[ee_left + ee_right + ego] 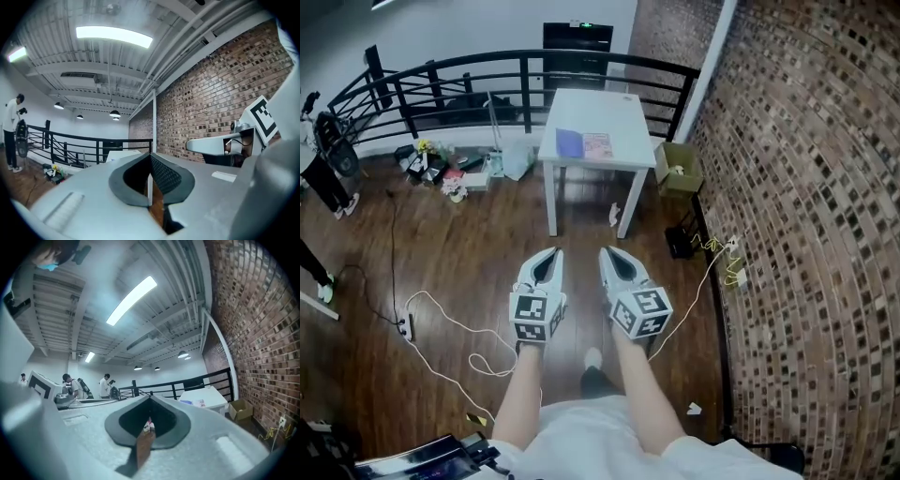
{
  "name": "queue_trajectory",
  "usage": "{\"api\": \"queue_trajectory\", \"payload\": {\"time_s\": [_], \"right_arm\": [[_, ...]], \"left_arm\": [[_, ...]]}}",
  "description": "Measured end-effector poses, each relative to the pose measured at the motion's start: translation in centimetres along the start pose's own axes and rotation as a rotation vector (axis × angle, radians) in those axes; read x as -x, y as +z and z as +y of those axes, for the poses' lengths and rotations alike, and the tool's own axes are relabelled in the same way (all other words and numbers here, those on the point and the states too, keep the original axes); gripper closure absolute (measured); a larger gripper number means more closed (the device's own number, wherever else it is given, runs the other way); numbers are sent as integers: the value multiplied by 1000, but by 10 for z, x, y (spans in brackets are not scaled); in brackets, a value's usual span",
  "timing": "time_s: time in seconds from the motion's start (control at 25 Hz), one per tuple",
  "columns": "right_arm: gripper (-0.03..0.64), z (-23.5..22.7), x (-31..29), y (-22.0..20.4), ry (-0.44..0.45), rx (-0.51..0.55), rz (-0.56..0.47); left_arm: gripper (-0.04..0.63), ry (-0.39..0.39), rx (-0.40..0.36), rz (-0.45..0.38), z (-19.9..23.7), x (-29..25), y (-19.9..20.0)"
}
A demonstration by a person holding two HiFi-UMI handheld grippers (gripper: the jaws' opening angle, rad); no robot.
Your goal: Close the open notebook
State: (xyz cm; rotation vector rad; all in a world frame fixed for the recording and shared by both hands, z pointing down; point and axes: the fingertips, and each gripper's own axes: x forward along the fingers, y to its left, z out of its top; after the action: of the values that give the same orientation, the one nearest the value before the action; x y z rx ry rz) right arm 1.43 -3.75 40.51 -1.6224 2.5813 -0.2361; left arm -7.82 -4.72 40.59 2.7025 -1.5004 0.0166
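Observation:
The open notebook (583, 144) lies flat on a white table (609, 117) well ahead of me, with a purple left page and a pinkish right page. In the right gripper view the notebook (193, 402) is a small patch on the distant table (208, 397). My left gripper (548, 255) and right gripper (614, 253) are held side by side over the wooden floor, pointing level toward the table and far short of it. Both have their tips together with nothing between them. The left gripper view shows its gripper (150, 157) shut, and the right gripper view shows its gripper (150, 399) shut.
A black railing (469, 80) runs behind the table and a brick wall (806, 187) fills the right side. A cardboard box (678, 169) sits right of the table. Clutter (441, 173) and white cables (441, 328) lie on the floor at left. People stand in the background.

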Motion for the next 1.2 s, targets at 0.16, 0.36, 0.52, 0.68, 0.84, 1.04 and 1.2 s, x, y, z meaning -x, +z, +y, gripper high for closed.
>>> {"api": "queue_trajectory", "payload": {"time_s": [0.16,0.36,0.52,0.68,0.84,1.04,1.2], "right_arm": [[627,-63,-63,47,19,44,-61],[627,-122,-123,71,52,-56,-83],[627,-157,-165,54,41,-41,-28],[627,-201,-208,42,3,-22,-5],[627,-235,-267,44,-2,39,-25],[627,-292,-363,53,-30,65,-7],[627,-323,-449,75,-32,87,-15]], "left_arm": [[578,48,-35,-65,22,-87,31],[578,-13,-39,-59,24,-177,37],[578,-18,-8,-23,38,-233,22],[578,-57,-24,19,52,-294,5],[578,-94,-13,32,77,-369,-2],[578,-141,-10,-1,119,-477,11],[578,-126,-17,-20,179,-550,24]]}}
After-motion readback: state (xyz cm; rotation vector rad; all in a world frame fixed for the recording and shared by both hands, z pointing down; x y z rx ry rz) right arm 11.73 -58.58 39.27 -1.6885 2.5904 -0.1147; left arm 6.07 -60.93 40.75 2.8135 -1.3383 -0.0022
